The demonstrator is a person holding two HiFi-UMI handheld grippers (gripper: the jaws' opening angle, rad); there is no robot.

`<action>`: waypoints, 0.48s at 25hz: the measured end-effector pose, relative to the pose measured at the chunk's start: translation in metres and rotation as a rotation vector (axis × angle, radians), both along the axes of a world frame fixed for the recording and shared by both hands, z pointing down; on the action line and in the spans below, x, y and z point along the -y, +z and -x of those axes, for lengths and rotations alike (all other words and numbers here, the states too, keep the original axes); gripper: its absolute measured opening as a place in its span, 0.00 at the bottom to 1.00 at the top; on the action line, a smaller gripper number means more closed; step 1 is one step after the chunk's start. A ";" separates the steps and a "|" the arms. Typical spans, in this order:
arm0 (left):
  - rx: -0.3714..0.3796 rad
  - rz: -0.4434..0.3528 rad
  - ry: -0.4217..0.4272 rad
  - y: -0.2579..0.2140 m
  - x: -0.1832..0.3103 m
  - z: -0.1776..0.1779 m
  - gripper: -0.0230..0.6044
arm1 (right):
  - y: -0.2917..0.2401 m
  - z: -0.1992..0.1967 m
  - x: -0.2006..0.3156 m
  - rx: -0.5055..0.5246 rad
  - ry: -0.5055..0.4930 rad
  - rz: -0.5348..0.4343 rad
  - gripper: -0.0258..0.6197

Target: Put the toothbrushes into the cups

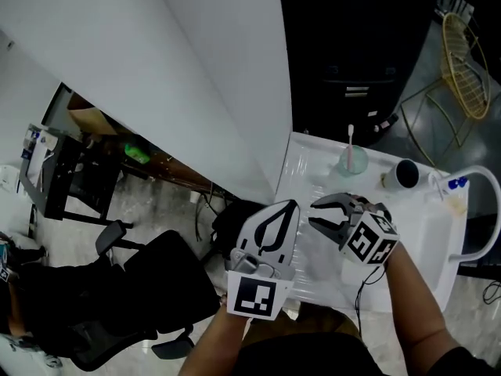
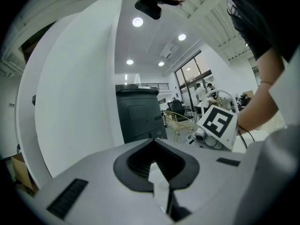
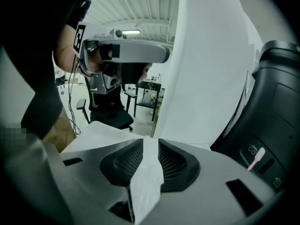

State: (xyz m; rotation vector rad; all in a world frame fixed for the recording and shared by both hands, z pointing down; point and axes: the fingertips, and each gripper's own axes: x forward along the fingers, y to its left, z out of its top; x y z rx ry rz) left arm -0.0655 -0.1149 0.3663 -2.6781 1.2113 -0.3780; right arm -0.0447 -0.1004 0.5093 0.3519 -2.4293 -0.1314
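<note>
The left gripper (image 1: 264, 245) hangs over the near edge of the white counter (image 1: 304, 161). Its jaws are closed on each other, with nothing between them. Just to its right, the right gripper (image 1: 317, 214) points back toward it, low over the counter. Its jaws stand slightly apart and are likewise empty. Farther back, a pale green cup (image 1: 353, 161) already holds one toothbrush (image 1: 351, 136) standing upright, so that part of the job looks done. To its right stands a dark cup (image 1: 407, 173), which appears empty from above. Just beyond it lies a slim white thing with a blue tip (image 1: 457, 183), possibly the second toothbrush, though it is too small to be sure. If so, about half the task is left: picking that brush up and dropping it into the dark cup.
</note>
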 end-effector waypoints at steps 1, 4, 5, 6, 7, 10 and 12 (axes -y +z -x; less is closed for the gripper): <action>0.001 0.004 -0.004 0.002 0.001 0.002 0.05 | 0.006 0.002 0.001 -0.020 -0.014 0.006 0.20; -0.004 0.013 -0.015 0.005 0.002 0.007 0.05 | 0.025 0.008 0.001 -0.077 -0.059 0.029 0.21; -0.003 0.014 -0.017 0.006 0.003 0.008 0.05 | 0.031 0.009 0.002 -0.099 -0.075 0.034 0.21; -0.003 0.014 -0.018 0.006 0.003 0.009 0.05 | 0.037 0.010 0.002 -0.122 -0.090 0.036 0.22; -0.002 0.014 -0.018 0.007 0.004 0.009 0.05 | 0.042 0.011 0.002 -0.142 -0.103 0.039 0.22; 0.003 0.025 -0.021 0.011 0.003 0.011 0.05 | 0.055 0.015 0.002 -0.178 -0.127 0.056 0.22; -0.003 0.034 -0.026 0.013 0.003 0.013 0.05 | 0.065 0.015 0.004 -0.211 -0.132 0.064 0.22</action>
